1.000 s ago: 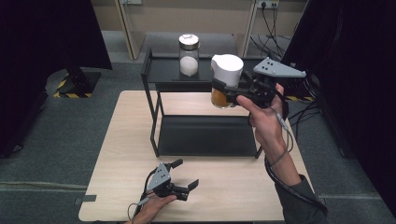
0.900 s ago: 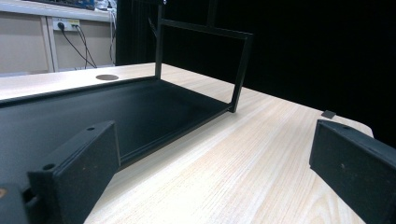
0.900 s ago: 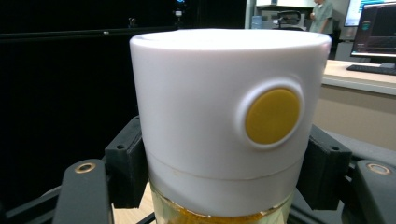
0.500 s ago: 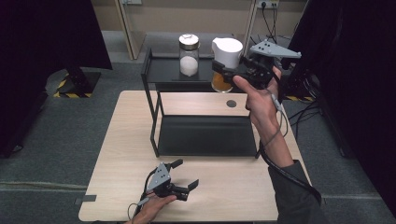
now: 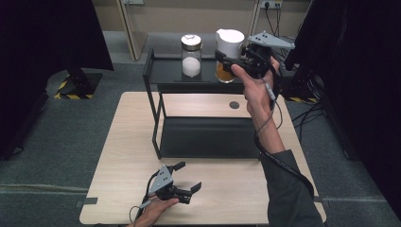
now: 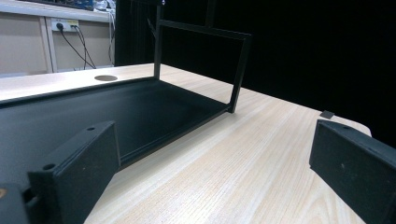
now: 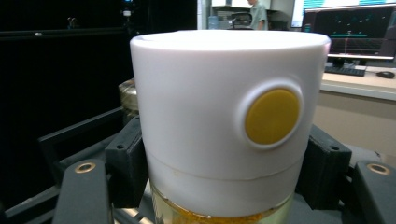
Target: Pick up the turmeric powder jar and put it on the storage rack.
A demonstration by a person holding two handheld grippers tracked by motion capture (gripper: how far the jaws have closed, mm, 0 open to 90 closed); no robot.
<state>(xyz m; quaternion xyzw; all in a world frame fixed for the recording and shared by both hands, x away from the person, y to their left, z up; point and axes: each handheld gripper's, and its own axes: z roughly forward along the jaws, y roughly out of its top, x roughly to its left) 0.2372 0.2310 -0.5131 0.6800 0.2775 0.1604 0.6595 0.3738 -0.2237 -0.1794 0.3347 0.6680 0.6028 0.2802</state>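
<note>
My right hand-held gripper (image 5: 226,60) is clamped on the white-lidded jar (image 5: 229,54), the jaws pressing either side of its lid where the white cap meets the glass; the right gripper view shows a yellow button on the lid and amber contents below. I hold the jar over the right end of the black rack's top shelf (image 5: 165,72), just beside the glass jar of white powder (image 5: 191,56); I cannot tell whether its base touches the shelf yet. I judge this the placing step: next I lower it flat onto the shelf, clear of its neighbour, then open. My left hand-held gripper (image 5: 189,178) rests wide open and empty on the surface (image 5: 123,156), near the front edge.
</note>
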